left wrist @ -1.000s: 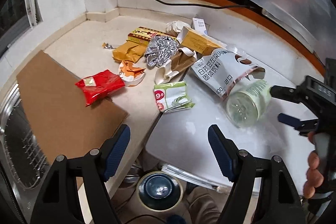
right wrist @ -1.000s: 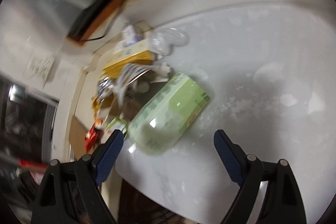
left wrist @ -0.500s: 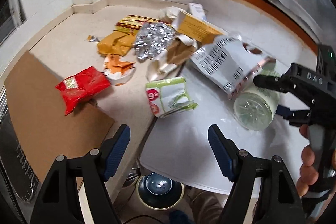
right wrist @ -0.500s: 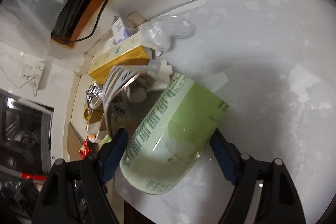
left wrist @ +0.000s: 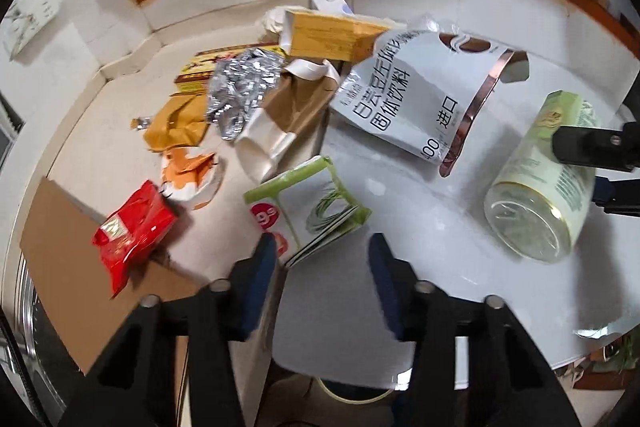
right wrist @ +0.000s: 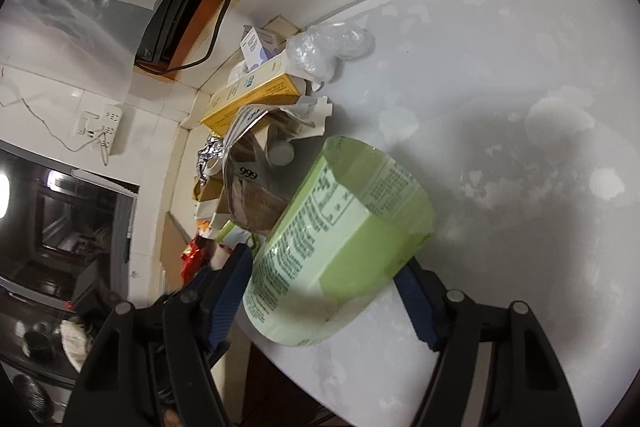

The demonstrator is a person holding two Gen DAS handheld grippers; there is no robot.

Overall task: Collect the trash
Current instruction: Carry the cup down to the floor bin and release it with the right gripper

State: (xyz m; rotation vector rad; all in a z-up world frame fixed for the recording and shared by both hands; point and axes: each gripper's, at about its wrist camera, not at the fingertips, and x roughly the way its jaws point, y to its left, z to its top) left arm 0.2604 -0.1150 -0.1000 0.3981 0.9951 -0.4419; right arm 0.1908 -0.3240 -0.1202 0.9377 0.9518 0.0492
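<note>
A clear plastic bottle with a pale green label (left wrist: 540, 183) lies on its side on the white table (left wrist: 432, 259). My right gripper (right wrist: 324, 287) has its jaws on both sides of this bottle (right wrist: 340, 247), touching or nearly touching it. In the left wrist view it (left wrist: 600, 167) sits at the right edge against the bottle. My left gripper (left wrist: 320, 267) is open and empty, just short of a green and white carton (left wrist: 316, 211). A pile of trash lies beyond: a white printed bag (left wrist: 416, 107), a red wrapper (left wrist: 132, 227), crumpled foil (left wrist: 240, 87), a yellow box (left wrist: 332, 35).
A brown cardboard sheet (left wrist: 68, 267) lies on the beige counter at left, with a metal rack at its edge. A clear plastic bag (right wrist: 328, 47) sits at the back of the table. A black cable and a wall socket (right wrist: 100, 127) are by the wall.
My right gripper has moved forward until its jaws stand around the green-labelled bottle. My left gripper has moved toward the green and white carton and its jaws are narrower.
</note>
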